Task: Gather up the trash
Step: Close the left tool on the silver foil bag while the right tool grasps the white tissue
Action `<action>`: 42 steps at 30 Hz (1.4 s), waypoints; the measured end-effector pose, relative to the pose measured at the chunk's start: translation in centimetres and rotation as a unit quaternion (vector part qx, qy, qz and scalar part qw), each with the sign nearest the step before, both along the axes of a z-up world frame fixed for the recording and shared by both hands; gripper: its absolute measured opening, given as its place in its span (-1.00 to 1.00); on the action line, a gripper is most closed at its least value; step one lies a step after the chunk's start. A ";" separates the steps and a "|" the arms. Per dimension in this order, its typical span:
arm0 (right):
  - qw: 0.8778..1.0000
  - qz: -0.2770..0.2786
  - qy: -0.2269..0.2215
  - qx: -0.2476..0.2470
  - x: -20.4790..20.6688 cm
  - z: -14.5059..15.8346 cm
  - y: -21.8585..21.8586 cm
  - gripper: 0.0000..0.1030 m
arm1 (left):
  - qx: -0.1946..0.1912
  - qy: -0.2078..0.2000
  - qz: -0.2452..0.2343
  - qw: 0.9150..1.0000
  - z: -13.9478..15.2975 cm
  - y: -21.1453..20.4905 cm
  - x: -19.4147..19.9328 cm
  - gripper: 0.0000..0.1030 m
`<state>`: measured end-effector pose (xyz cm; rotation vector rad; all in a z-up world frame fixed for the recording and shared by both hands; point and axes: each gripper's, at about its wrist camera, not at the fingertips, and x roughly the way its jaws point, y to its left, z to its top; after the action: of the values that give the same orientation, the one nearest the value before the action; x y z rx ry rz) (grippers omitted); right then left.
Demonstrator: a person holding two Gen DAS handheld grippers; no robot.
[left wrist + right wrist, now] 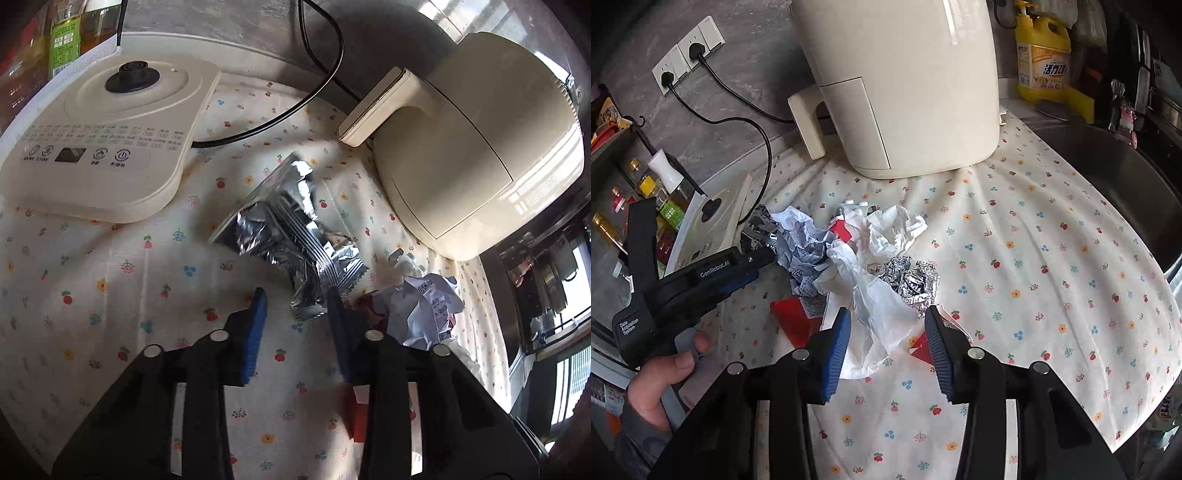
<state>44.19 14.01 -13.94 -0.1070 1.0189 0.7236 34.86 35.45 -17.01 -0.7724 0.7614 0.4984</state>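
Here the left gripper (295, 299) is spread wide at the silver wrapper (291, 229), mid-frame. It looks light and crinkly, so pinch its flat end. The right gripper (888, 321), spread too, is near the soft white bag (875, 306); touching, maybe.

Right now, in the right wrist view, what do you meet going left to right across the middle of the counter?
Left claw → printed paper → white plastic bag → foil ball → bare floral cloth → sink.
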 end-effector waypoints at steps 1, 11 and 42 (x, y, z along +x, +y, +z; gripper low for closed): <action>1.000 0.004 0.001 -0.001 0.0 -0.1 0.2 -0.57 | -0.002 0.002 0.000 1.000 -0.1 0.0 -0.3 -0.79; 0.999 0.025 -0.031 0.019 -2.6 2.1 -0.6 -0.94 | 0.008 -0.056 -0.014 0.998 1.9 -0.9 -3.9 -0.98; 0.994 -0.043 -0.081 0.056 -0.4 7.2 -4.7 -0.95 | 0.012 0.043 0.071 0.996 0.7 2.6 2.9 -0.47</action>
<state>43.78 9.31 -6.76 -0.0244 0.8223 0.6813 37.73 38.03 -16.32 -0.7898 0.7816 0.6712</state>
